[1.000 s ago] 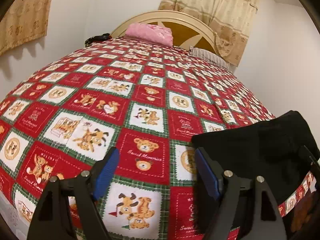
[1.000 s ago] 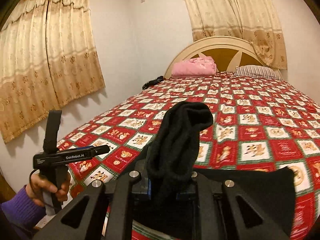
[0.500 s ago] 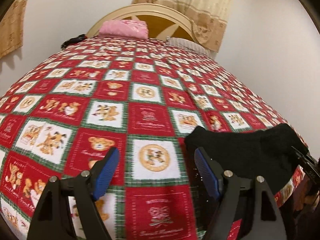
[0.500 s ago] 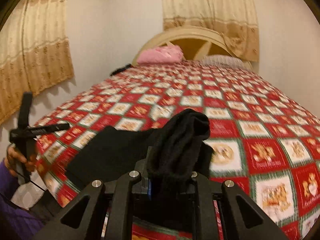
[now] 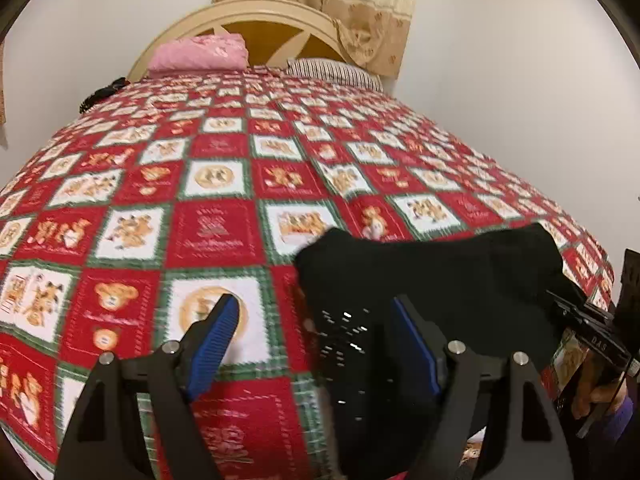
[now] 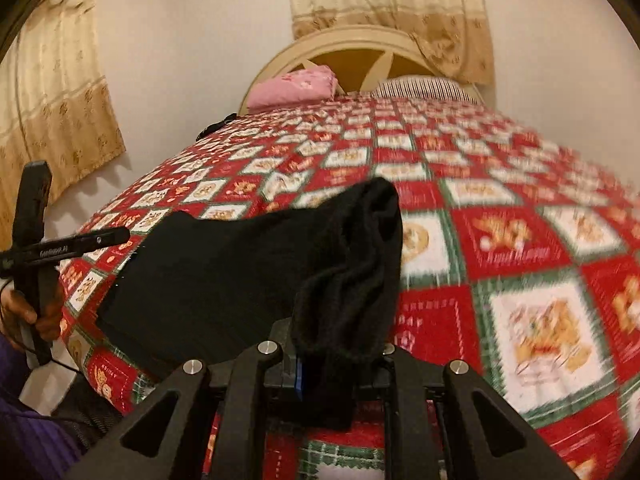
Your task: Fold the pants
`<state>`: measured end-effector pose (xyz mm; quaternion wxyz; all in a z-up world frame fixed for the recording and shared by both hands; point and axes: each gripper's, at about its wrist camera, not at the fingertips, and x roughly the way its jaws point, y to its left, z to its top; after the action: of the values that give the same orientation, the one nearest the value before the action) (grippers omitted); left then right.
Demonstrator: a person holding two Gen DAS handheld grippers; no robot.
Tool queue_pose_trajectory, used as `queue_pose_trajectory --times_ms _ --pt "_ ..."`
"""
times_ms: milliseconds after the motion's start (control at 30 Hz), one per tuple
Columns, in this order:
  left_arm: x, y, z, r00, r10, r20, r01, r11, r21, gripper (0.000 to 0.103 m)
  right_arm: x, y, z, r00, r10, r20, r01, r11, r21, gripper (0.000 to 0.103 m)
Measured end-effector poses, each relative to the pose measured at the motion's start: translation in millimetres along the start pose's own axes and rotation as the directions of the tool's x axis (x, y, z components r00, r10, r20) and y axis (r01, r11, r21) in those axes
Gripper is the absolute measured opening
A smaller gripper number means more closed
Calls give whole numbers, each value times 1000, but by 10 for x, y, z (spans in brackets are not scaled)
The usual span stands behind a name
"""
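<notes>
We are working with the black pants [image 6: 224, 280], which are lying near the foot edge of the bed [image 5: 224, 224] on its red patchwork quilt, one end bunched and raised in our right claw [image 6: 340, 364], whose jaws are clamped tight on the cloth. Our left claw [image 5: 312, 336] is hanging wide apart just above the pants' other corner, gripping nothing. To fold well, we are judging that the left should pinch that free corner, so both ends are travelling level and the fabric is landing flat, edges matching. Farther off, a pink blanket [image 5: 200, 54] and a striped pillow [image 5: 332, 72] are sitting by the headboard [image 5: 256, 12]
</notes>
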<state>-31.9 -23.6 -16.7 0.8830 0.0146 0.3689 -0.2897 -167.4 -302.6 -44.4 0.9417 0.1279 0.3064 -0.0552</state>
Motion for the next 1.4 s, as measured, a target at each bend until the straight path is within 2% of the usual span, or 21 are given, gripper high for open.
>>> queue_pose_trajectory --times_ms 100,167,233,267,367,500,567,667,767,833,867,933,1033,1100,1233,1400 --pt "94 -57 -59 999 25 -32 -25 1000 8 80 -3 -176 -42 997 76 25 -79 990 113 17" --pt "167 -52 -114 995 71 -65 -70 997 22 80 -28 -204 -41 994 111 24 -113 984 138 19" --pt "167 15 -164 994 71 -84 -71 997 8 83 -75 -221 -17 991 135 13 -135 978 158 22" --pt "153 44 -179 994 69 -85 -69 998 -4 87 -124 -241 14 991 135 7 -134 974 181 26" --pt "116 156 -236 992 84 -91 -87 996 -35 92 -302 -266 81 997 68 43 -76 976 204 35" --pt "94 248 -274 990 82 -110 -91 993 -77 92 -519 -139 248 990 -18 139 -4 987 158 35" --pt "69 212 -233 989 103 -105 -110 992 -61 92 -507 -44 369 985 -69 157 52 992 111 35" --pt "10 132 -139 987 148 -57 -149 989 -15 92 -389 -52 518 985 -56 162 39 993 110 33" --pt "-5 7 30 992 126 -21 -126 992 16 92 -138 -67 605 991 -33 126 20 995 102 30" --pt "1 -106 141 994 108 5 -108 993 37 92 32 -79 590 995 -54 89 44 994 104 29" --pt "11 -172 184 995 98 19 -99 994 53 92 169 -91 583 996 -67 52 61 991 119 24" --pt "89 -317 257 995 94 36 -97 991 91 92 388 -174 517 998 -65 1 64 979 191 22" --pt "334 -445 284 994 109 -16 -107 987 119 92 541 -398 418 1000 9 25 -17 936 351 22" --pt "469 -455 241 991 124 -46 -118 985 123 92 582 -508 402 999 40 32 -49 911 410 22" --pt "587 -395 126 984 150 -97 -140 986 95 92 541 -463 397 999 40 36 -51 919 390 22" --pt "550 -323 76 983 152 -100 -144 986 82 97 80 -331 336 986 50 161 -106 927 361 22"
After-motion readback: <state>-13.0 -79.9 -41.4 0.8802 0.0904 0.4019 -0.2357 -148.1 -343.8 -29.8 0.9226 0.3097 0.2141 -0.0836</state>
